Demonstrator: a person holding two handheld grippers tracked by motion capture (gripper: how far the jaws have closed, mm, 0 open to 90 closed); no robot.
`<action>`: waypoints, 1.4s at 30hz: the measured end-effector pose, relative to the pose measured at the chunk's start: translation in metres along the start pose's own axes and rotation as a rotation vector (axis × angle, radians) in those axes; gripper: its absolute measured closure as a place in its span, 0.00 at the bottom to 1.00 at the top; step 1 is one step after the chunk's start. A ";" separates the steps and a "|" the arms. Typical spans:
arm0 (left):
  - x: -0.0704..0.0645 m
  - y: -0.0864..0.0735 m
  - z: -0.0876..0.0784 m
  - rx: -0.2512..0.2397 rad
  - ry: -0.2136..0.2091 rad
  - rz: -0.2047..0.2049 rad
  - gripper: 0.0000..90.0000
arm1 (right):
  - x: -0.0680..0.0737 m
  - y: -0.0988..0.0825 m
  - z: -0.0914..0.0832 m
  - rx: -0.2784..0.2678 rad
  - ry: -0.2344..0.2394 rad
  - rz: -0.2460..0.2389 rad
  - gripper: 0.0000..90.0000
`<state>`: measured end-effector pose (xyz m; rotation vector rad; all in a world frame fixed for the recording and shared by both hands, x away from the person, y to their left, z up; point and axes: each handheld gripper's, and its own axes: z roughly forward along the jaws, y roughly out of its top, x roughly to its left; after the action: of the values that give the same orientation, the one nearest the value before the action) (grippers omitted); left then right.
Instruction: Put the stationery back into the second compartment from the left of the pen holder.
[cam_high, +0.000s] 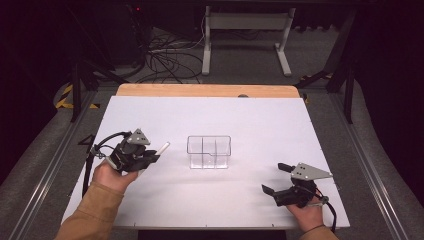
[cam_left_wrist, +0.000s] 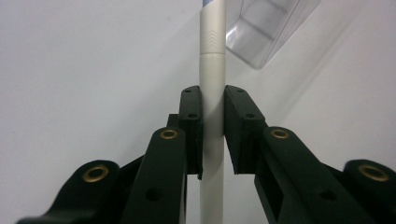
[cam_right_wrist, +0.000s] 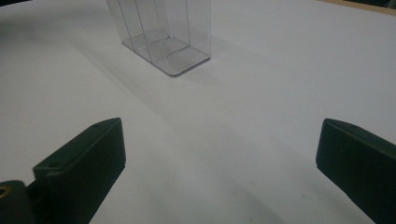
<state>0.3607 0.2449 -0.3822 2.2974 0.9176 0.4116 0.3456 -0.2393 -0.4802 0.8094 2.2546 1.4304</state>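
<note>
Ahead of the right claw (cam_high: 274, 177) the white tabletop (cam_high: 260, 125) lies bare up to the clear divided box (cam_high: 209, 151), the one obstacle. The left claw (cam_high: 152, 156), clamped on a white pen (cam_high: 163, 148), has that box near its tip.

My left gripper (cam_left_wrist: 213, 135) had its two black jaws pressed against a pale grey-white pen (cam_left_wrist: 212, 84), which ran straight up between them and out past their tips. Beyond it I saw the corner of a clear plastic container (cam_left_wrist: 268, 28) on the white table (cam_left_wrist: 70, 70).
</note>
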 end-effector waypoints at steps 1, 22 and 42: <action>0.000 0.001 -0.002 -0.025 0.000 0.005 0.87 | 0.000 0.000 0.000 -0.001 0.000 0.000 0.02; -0.001 0.021 -0.023 -0.371 -0.114 -0.031 0.87 | 0.000 0.000 0.000 -0.003 0.006 0.002 0.02; -0.011 0.045 -0.013 -0.579 -0.215 -0.013 0.87 | 0.000 0.000 0.000 0.002 0.010 0.001 0.02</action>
<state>0.3695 0.2169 -0.3437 1.7621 0.6052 0.3581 0.3459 -0.2393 -0.4804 0.8062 2.2639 1.4361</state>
